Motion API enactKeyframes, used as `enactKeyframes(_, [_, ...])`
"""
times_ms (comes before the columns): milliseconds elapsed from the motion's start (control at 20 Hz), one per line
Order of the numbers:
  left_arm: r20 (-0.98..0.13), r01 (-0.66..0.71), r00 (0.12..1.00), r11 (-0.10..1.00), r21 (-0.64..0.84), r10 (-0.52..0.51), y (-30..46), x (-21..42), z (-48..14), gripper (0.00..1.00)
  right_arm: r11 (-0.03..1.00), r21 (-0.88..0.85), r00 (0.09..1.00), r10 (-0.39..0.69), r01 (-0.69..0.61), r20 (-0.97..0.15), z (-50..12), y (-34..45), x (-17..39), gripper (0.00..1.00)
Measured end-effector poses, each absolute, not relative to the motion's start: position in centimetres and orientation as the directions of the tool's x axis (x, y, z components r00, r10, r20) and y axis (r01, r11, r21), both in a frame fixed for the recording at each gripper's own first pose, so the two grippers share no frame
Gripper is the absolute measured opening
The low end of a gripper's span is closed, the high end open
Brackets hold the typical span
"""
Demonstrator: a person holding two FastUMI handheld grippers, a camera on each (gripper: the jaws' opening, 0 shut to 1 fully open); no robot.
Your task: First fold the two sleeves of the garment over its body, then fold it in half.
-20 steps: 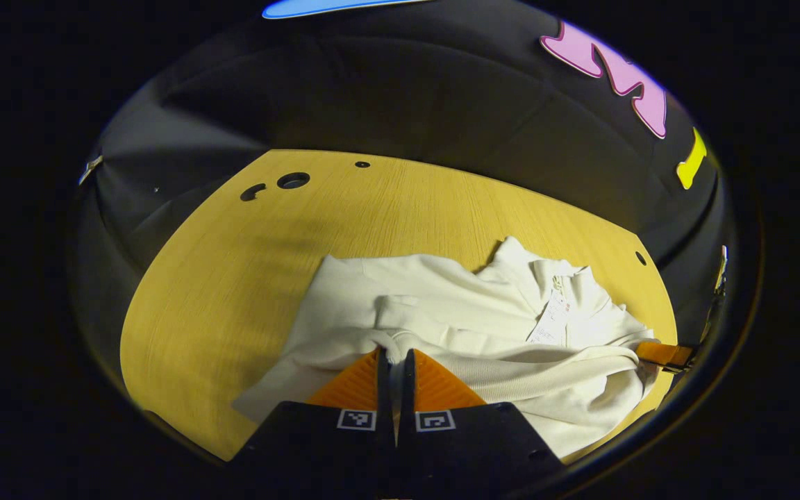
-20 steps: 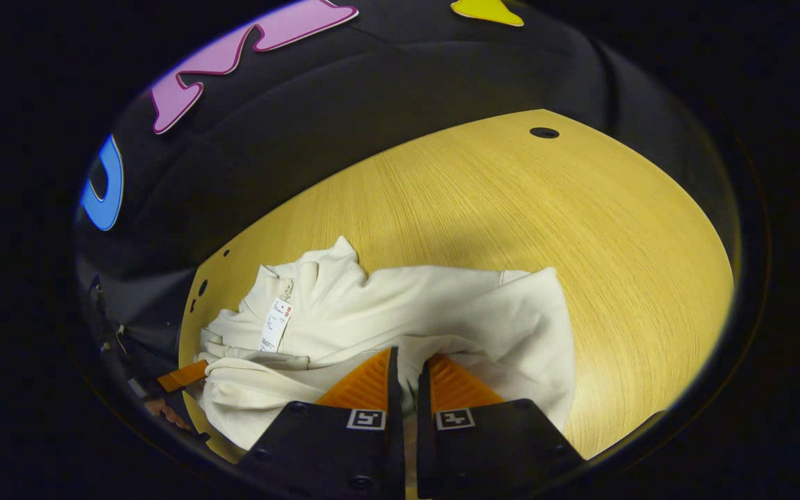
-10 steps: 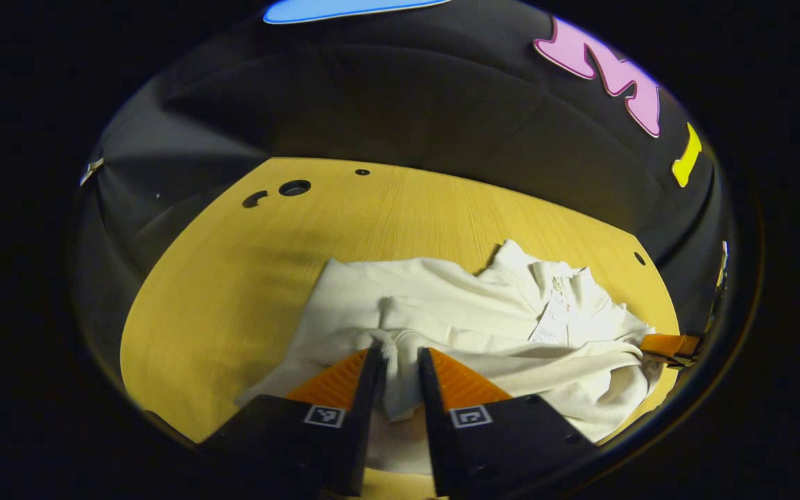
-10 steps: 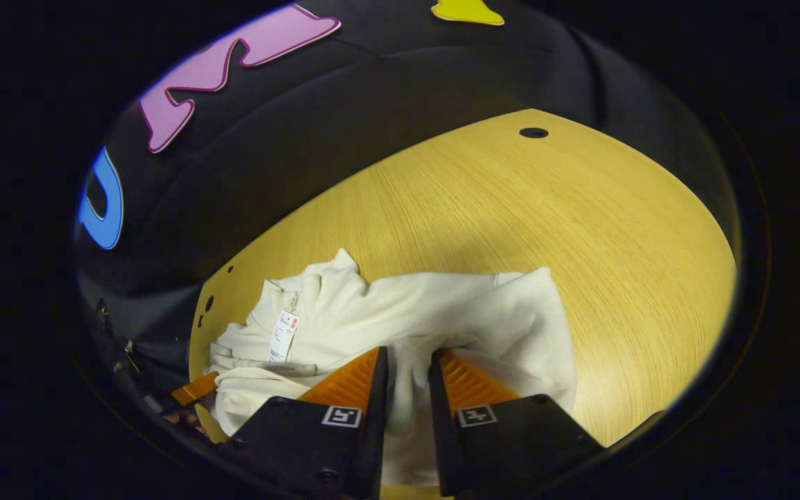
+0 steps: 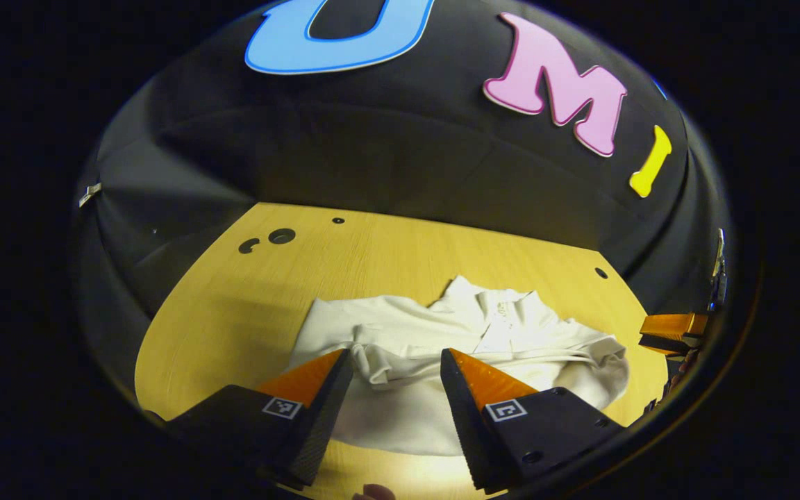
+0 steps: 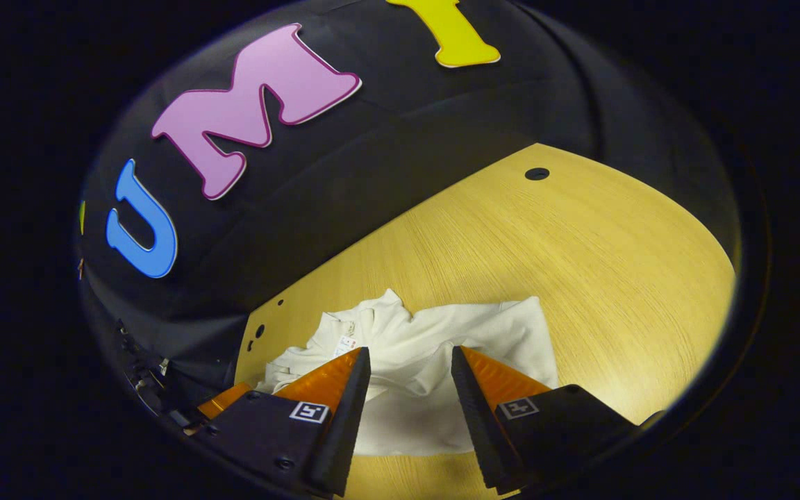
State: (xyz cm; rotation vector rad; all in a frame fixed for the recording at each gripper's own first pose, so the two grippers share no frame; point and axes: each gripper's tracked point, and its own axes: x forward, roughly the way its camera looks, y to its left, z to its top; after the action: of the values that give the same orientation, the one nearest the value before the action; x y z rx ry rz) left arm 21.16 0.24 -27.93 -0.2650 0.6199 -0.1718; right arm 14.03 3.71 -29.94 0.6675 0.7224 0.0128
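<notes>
A cream-white garment (image 5: 455, 347) lies folded and somewhat bunched on the yellow wooden table (image 5: 247, 305), its collar and a paper tag facing up. My left gripper (image 5: 396, 361) stands open just in front of the garment's near edge, fingers apart with cloth lying below them but not pinched. In the right gripper view the same garment (image 6: 442, 347) lies on the table (image 6: 580, 264), and my right gripper (image 6: 410, 357) is open over its near edge. The other gripper's fingers (image 5: 671, 326) show at the far right of the left gripper view, and at the lower left of the right gripper view (image 6: 223, 401).
Small round holes (image 5: 280, 236) mark the table's far left corner, and another hole (image 6: 537, 173) sits near its far right corner. The black booth wall rises right behind the table. Bare wood stretches right of the garment (image 6: 636, 278).
Both grippers went from shut on the garment's folded edge to open, letting the cloth drop onto the table. Both have drawn back and tilted up, so the garment looks smaller.
</notes>
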Motion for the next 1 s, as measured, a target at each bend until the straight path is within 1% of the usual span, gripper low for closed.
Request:
enactKeyframes(300, [-0.454, 0.176, 0.841, 0.943, -0.282, -0.293, -0.7, 15.3, -21.8, 0.80, 0.787, 0.595, 0.795, 0.251, 0.165, -0.552, -25.0, 3.8, 9.9, 0.73])
enactKeyframes(500, [-0.421, 0.222, 0.849, 0.939, -0.263, -0.319, -1.0, 11.2, -18.9, 0.81, 0.814, 0.572, 0.806, 0.272, 0.098, -0.525, -22.2, 4.2, 7.2, 0.73])
enactKeyframes(750, [-0.412, 0.242, 0.848, 0.935, -0.259, -0.334, -0.7, 7.6, -17.8, 0.81, 0.818, 0.574, 0.823, 0.291, 0.051, -0.488, -19.8, 5.0, 5.1, 0.73])
enactKeyframes(900, [-0.414, 0.253, 0.840, 0.928, -0.273, -0.351, -1.3, 5.9, -17.8, 0.82, 0.840, 0.542, 0.821, 0.289, 0.028, -0.492, -19.9, 4.9, 4.0, 0.73])
enactKeyframes(1000, [-0.420, 0.248, 0.842, 0.934, -0.257, -0.340, -0.7, 5.7, -18.5, 0.84, 0.843, 0.536, 0.818, 0.289, 0.028, -0.497, -20.1, 5.1, 3.1, 0.73])
